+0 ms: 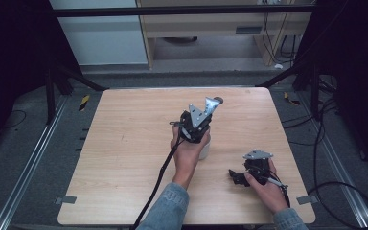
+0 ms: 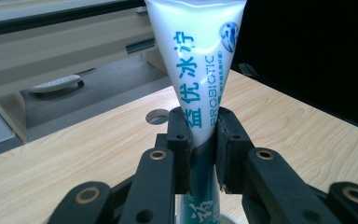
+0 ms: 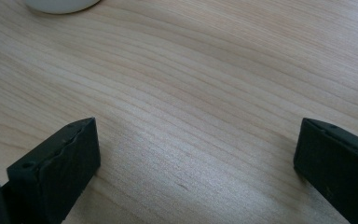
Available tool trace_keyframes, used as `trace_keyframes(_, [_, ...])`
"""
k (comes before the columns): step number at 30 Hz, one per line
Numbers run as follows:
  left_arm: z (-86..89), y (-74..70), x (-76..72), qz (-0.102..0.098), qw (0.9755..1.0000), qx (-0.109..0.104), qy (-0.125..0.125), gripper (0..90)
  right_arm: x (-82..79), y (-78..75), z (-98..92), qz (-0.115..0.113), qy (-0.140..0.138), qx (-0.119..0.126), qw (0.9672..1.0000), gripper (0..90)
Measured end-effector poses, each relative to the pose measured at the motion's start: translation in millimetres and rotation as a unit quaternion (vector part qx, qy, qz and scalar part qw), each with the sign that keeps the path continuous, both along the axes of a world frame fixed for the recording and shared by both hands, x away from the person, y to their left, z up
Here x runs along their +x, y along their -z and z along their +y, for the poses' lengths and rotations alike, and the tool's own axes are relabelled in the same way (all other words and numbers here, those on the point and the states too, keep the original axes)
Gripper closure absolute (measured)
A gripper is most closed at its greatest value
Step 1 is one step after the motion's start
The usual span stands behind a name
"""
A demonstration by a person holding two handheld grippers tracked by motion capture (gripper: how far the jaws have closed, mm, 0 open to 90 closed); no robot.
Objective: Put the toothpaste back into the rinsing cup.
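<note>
Left claw (image 2: pixel 200 140) (jaws clamped) around upright toothpaste tube (image 2: pixel 198 60)

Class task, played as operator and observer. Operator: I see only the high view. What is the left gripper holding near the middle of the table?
Observer: The left gripper is shut on a white tube with blue print, including the word PROBIOTIC.
Operator: Which way does the tube point?
Observer: Its flat wide end sticks out past the jaws; the darker lower part runs back between them.
Operator: And the right gripper, is it holding anything?
Observer: No. Its jaws stand wide apart with bare wooden table between them.
Operator: Anything ahead of it?
Observer: The edge of a white round thing, at the top of its view.
</note>
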State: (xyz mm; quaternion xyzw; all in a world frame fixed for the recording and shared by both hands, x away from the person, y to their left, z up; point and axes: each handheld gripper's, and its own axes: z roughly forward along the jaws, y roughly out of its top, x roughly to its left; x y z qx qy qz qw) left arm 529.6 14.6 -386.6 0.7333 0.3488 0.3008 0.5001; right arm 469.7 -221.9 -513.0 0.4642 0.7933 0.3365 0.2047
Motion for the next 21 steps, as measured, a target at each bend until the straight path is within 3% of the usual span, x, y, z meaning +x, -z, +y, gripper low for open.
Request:
trace_keyframes(15, [3.9,13.7,-0.3,0.001,1.0000,-0.008,-0.003,77.6,-0.2,-0.3,0.3,0.002,0.002,0.002,1.0000,0.6])
trace_keyframes(21, [4.4,17.6,-3.2,-0.009,0.9999,-0.005,-0.006,77.5,-0.1,-0.2,0.2,0.001,0.001,0.002,1.0000,0.6])
